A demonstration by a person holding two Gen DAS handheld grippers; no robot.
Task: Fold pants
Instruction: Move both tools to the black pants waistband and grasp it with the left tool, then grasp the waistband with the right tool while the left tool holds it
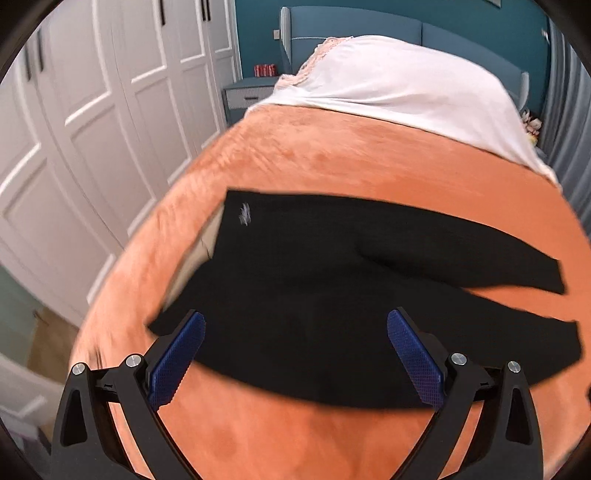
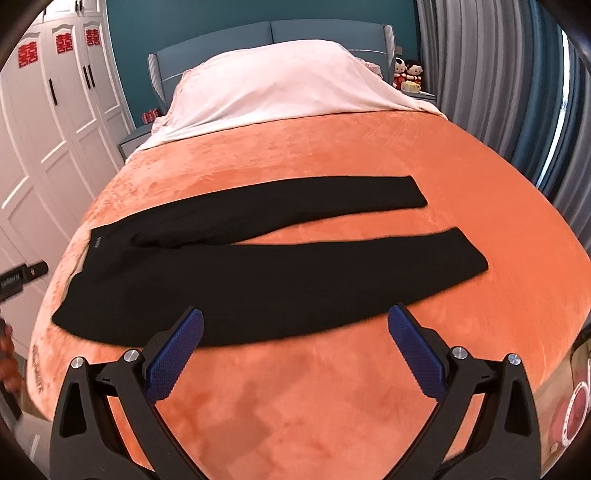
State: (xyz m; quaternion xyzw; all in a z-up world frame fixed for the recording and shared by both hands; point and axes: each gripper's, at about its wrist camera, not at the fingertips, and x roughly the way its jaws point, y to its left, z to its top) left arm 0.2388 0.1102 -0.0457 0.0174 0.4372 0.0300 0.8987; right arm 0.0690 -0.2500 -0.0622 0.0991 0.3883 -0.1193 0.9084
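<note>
A home bedroom; bed with headboard; white wardrobe; curtains

Blurred waistband label — unreadable

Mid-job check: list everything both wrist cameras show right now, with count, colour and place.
pants: one, black, flat on the blanket, waistband left, legs spread apart to the right
blanket: one, orange, covering the bed
sheet: one, white, over the head of the bed
headboard: one, blue, against a teal wall
wardrobe: white doors, left of the bed
nightstand: one, blue-grey, left of the headboard
dolls: two, red and white, right of the headboard
curtain: grey, right side
left claw: open, holding nothing
right claw: open, holding nothing
</note>
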